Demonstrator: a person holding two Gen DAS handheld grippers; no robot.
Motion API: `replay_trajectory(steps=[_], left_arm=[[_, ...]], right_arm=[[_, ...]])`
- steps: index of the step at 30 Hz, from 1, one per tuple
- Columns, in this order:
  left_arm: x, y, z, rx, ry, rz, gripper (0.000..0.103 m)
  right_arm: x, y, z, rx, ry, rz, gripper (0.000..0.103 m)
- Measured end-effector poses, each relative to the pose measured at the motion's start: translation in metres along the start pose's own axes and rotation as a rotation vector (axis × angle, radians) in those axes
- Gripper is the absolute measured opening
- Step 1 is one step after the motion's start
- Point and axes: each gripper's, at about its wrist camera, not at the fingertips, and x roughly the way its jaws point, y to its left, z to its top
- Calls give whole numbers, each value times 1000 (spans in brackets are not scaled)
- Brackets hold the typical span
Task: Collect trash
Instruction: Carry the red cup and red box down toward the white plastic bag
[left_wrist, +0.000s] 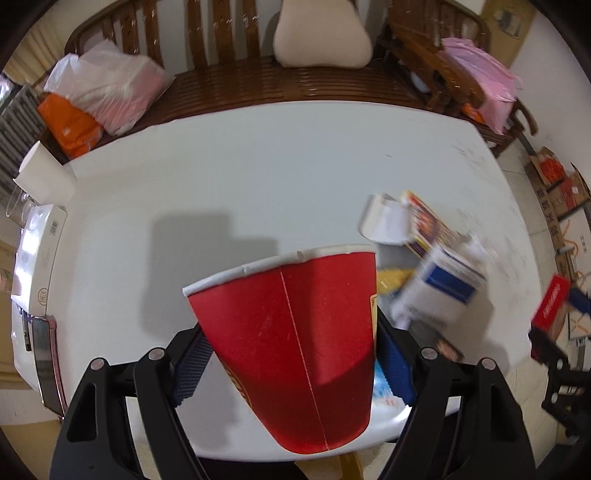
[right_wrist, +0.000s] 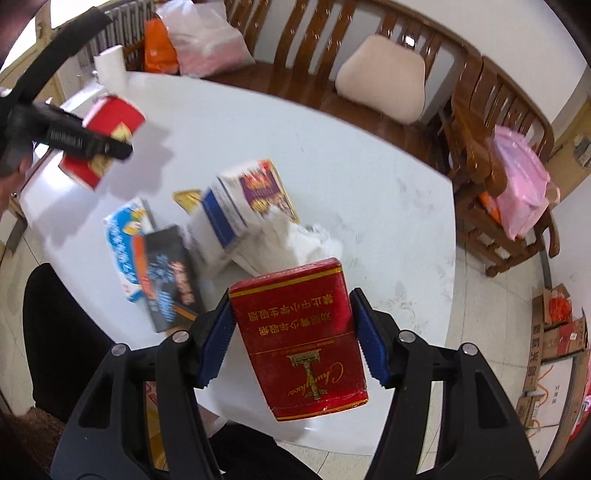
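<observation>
My left gripper (left_wrist: 291, 358) is shut on a red paper cup (left_wrist: 295, 343) with a white rim, held above the white table (left_wrist: 258, 166). It also shows in the right wrist view (right_wrist: 99, 144) at upper left. My right gripper (right_wrist: 291, 332) is shut on a red cigarette pack (right_wrist: 303, 336) above the table's near edge; it shows in the left wrist view (left_wrist: 550, 310) at far right. A blurred pile of trash lies on the table: a white and blue carton (right_wrist: 225, 221), a purple packet (right_wrist: 266, 188), crumpled tissue (right_wrist: 295, 236), a black packet (right_wrist: 166, 273) and a blue and white wrapper (right_wrist: 122, 236).
A wooden bench (left_wrist: 258, 81) with a beige cushion (left_wrist: 321, 37) and plastic bags (left_wrist: 110, 85) stands behind the table. A white box (left_wrist: 40, 254) and paper roll (left_wrist: 44, 173) sit at the table's left. Cardboard boxes (right_wrist: 554, 332) lie on the floor at right.
</observation>
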Motion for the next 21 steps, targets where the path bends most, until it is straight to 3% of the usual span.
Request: replay_trajectory(steps=[9, 21], left_arm=[[-42, -24, -79, 81, -83, -10, 77], [-27, -49, -170, 166, -87, -37, 77]], right_arm=[[-38, 48, -24, -26, -42, 32, 61], [-56, 106, -87, -57, -39, 68, 61]])
